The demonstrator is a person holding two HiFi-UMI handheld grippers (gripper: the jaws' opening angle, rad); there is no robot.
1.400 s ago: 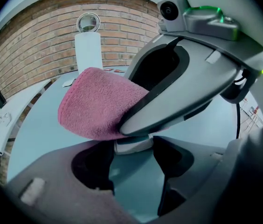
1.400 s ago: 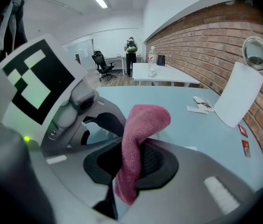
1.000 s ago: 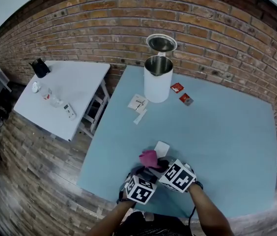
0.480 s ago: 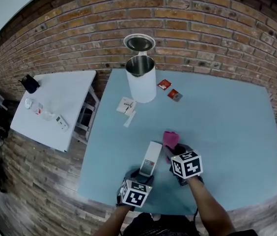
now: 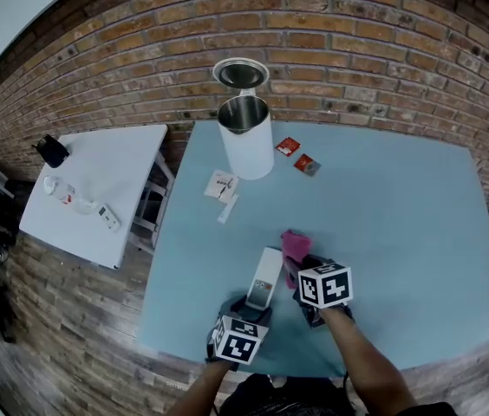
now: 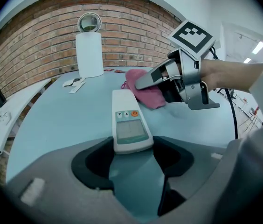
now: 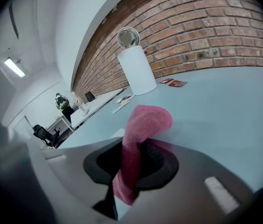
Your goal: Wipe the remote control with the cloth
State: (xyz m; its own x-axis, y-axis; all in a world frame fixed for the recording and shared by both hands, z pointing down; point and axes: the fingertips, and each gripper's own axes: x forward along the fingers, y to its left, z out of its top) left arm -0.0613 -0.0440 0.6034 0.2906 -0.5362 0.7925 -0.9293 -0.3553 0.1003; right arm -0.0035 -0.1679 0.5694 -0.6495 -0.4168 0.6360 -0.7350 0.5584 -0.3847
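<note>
A white remote control [image 5: 267, 276] with a small screen lies lengthwise on the blue table [image 5: 400, 232]. Its near end sits between the pads of my left gripper [image 5: 251, 306], which grips it by the sides. In the left gripper view the remote [image 6: 129, 122] runs straight away from the left gripper [image 6: 131, 148]. My right gripper [image 5: 305, 271] is shut on a pink cloth [image 5: 294, 245], just right of the remote's far half. In the right gripper view the cloth [image 7: 145, 120] stands up folded out of the right gripper [image 7: 134, 157]. The left gripper view shows the cloth [image 6: 145, 90] beside the remote's far end.
A white cylindrical kettle [image 5: 246, 137] with its lid up stands at the table's far side. Two red packets [image 5: 297, 155] and paper slips [image 5: 220, 185] lie near it. A white side table [image 5: 132, 159] with small items stands to the left, a brick wall behind.
My right gripper carried the pink cloth off the top of the remote to its right side and rolled. The whole remote now shows. The left gripper stayed put.
</note>
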